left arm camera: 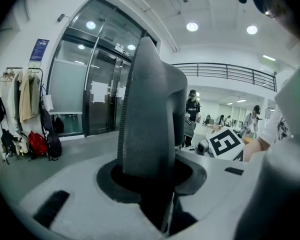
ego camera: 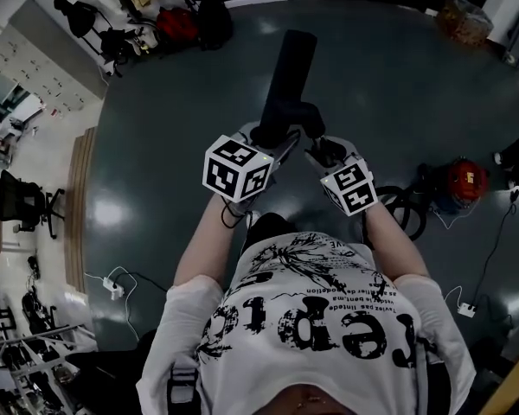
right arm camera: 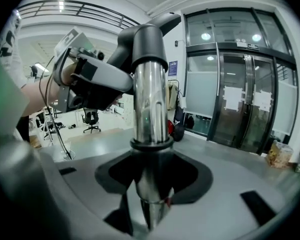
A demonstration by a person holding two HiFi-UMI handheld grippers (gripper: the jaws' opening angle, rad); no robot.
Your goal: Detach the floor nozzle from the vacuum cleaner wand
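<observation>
The black floor nozzle [ego camera: 291, 66] is held up off the floor, pointing away from me. My left gripper [ego camera: 272, 137] is shut on its dark grey body [left arm camera: 150, 119], which fills the space between the jaws in the left gripper view. Just to its right, my right gripper [ego camera: 325, 150] is shut on the chrome wand [right arm camera: 150, 104]. In the right gripper view the wand rises into the nozzle's black neck [right arm camera: 147, 38], with the left gripper [right arm camera: 90, 79] clamped beside it. The wand's lower part is hidden under my hands in the head view.
A red vacuum body [ego camera: 465, 180] with a coiled hose lies on the grey floor at the right. Power strips [ego camera: 114, 285] and cables lie left and right of me. Bags [ego camera: 169, 24] sit at the far edge, an office chair [ego camera: 26, 201] at the left, glass doors [left arm camera: 90, 89] ahead.
</observation>
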